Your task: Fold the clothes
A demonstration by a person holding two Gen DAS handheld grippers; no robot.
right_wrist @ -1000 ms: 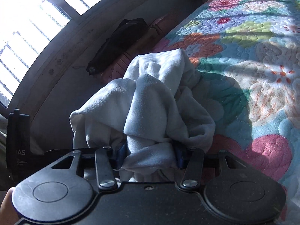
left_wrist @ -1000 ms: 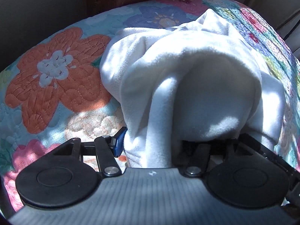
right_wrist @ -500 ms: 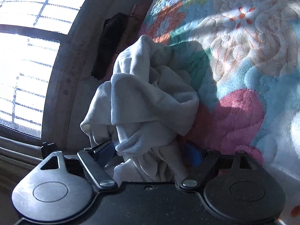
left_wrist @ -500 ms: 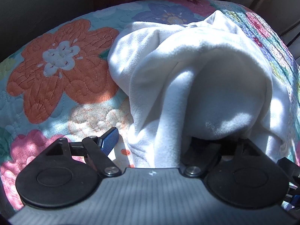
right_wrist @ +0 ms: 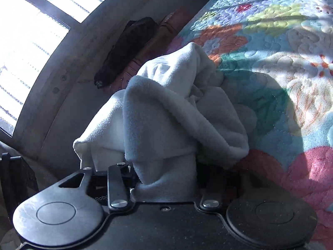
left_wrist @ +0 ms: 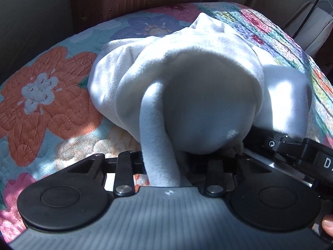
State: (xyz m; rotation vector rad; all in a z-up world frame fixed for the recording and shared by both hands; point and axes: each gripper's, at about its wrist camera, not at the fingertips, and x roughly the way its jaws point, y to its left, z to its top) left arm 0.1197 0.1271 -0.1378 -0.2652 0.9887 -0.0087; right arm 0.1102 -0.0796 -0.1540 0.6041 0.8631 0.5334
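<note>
Currently, item one, a white fleece garment (left_wrist: pixel 187 66) bunched on the floral quilted bedspread (left_wrist: pixel 47 104), unfolded as I read it, with my left gripper (left_wrist: pixel 166 166) and right gripper (right_wrist: pixel 166 179) each clamped on a gathered edge.

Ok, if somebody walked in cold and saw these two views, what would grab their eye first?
The bunched white fleece garment, filling the middle of both views, pinched at its near edge in the left gripper and the right gripper. Next, the bright floral quilted bedspread beneath it, and the sunlit barred window at upper left of the right view.
</note>
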